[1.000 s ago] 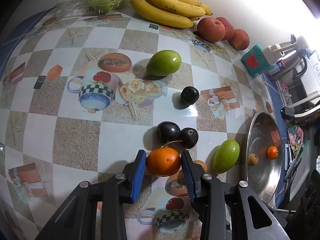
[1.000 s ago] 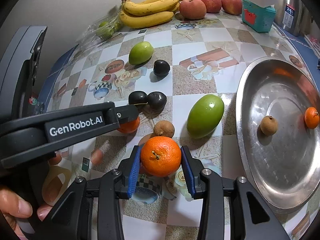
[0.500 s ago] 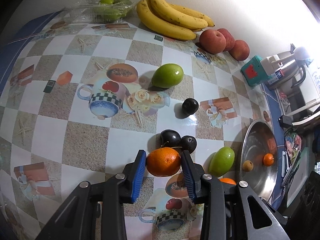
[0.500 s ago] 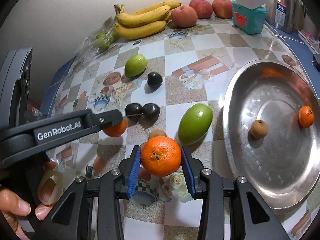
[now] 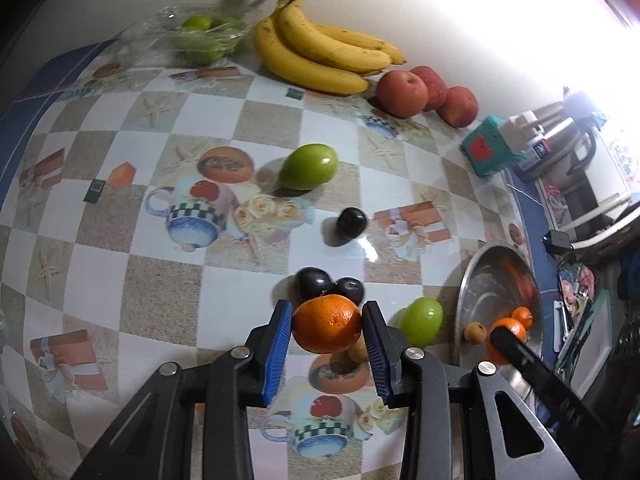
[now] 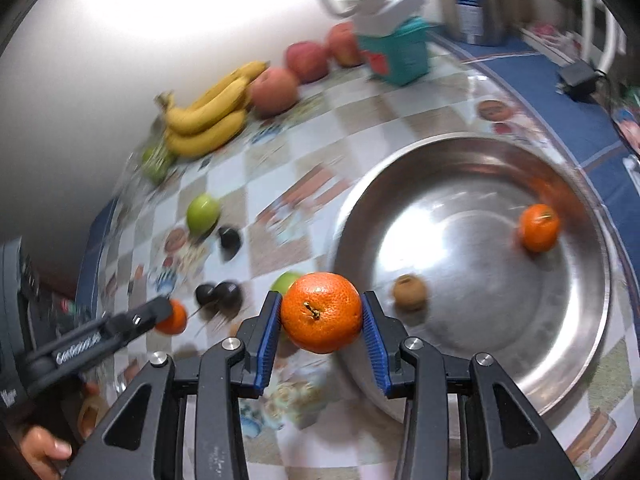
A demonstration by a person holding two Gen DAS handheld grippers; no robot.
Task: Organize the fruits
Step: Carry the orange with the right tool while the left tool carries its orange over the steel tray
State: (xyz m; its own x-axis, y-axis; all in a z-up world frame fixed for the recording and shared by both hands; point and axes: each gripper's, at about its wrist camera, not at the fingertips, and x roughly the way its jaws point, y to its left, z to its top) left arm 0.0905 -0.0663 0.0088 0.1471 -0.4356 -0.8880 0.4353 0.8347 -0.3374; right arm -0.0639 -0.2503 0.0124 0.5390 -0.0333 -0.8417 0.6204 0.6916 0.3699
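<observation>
Two oranges gripped | right gripper (image 6: 322,313) now carries its orange (image 6: 321,312) to the steel bowl (image 6: 592,320) rim | left gripper (image 5: 327,330) lifts its orange (image 5: 327,323) | drop-off next

Bananas (image 5: 320,56) and apples (image 5: 424,94) lie at the back of the desk (image 5: 132,240). A mango (image 5: 308,166) sits ahead of them, plums (image 5: 330,284) nearer. The bowl (image 6: 580,340) at right holds a tangerine (image 6: 538,227) and longan (image 6: 409,292).

Each camera looks forward along its own jaws, close above the desk (image 5: 168,288), both views sharing the metal bowl (image 6: 592,312) and bananas (image 5: 320,52).
</observation>
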